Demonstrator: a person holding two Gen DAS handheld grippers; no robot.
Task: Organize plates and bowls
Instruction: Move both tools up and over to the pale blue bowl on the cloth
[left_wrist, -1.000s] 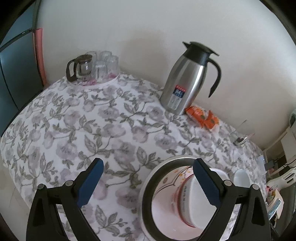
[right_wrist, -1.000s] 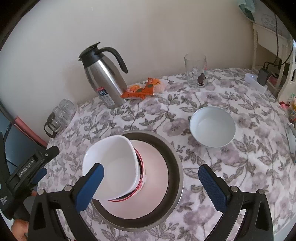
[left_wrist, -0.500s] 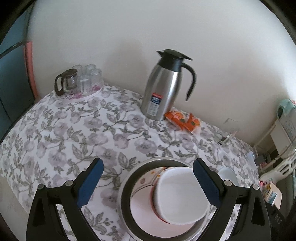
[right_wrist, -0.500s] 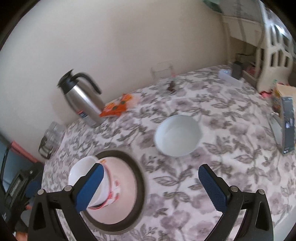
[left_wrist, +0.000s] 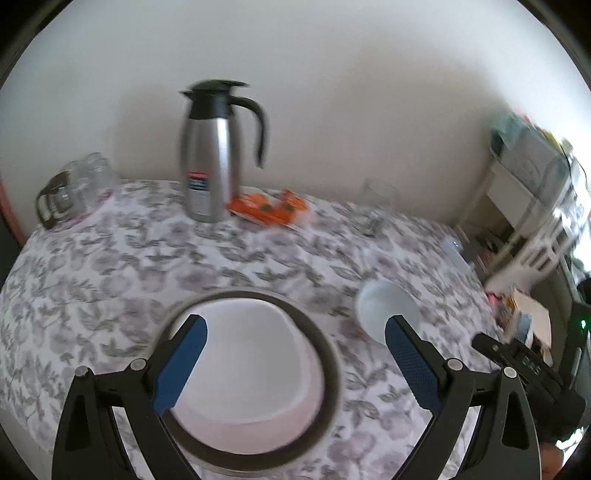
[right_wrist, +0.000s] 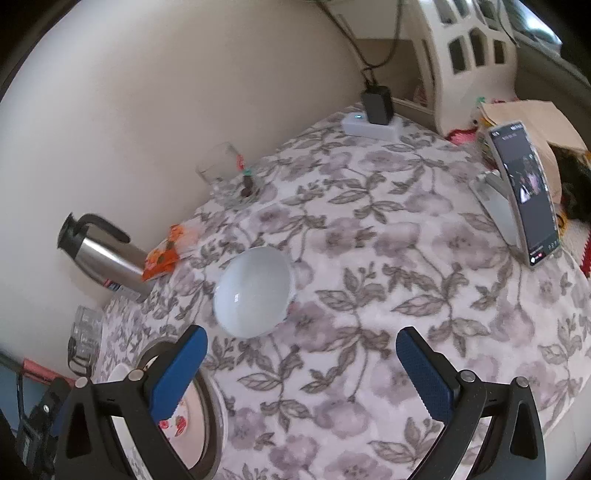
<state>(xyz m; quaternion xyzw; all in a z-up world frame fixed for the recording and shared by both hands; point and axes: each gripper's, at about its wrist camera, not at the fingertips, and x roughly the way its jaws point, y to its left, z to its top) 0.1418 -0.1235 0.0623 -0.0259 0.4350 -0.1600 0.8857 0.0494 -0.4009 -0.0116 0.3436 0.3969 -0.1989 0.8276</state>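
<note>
A white bowl (left_wrist: 251, 365) rests inside a metal-rimmed pink plate (left_wrist: 328, 354) right under my left gripper (left_wrist: 295, 369), which is open and empty. A second white bowl (left_wrist: 384, 306) sits alone on the floral cloth to the right of that plate. In the right wrist view this lone bowl (right_wrist: 253, 291) lies ahead and left of my open right gripper (right_wrist: 301, 373), and the plate (right_wrist: 192, 424) with a red-patterned bowl (right_wrist: 173, 424) shows at the lower left behind the left finger.
A steel thermos jug (left_wrist: 210, 155), an orange snack packet (left_wrist: 269, 206), a glass (left_wrist: 373, 206) and a cluster of glassware (left_wrist: 70, 192) line the wall side. A phone on a stand (right_wrist: 524, 192) and a white power strip (right_wrist: 369, 125) stand at the table's right side.
The left view has swung right and tilted down over the plate, where the bowl now lies flatter. My right gripper has moved right, away from the plate, toward the lone bowl.
</note>
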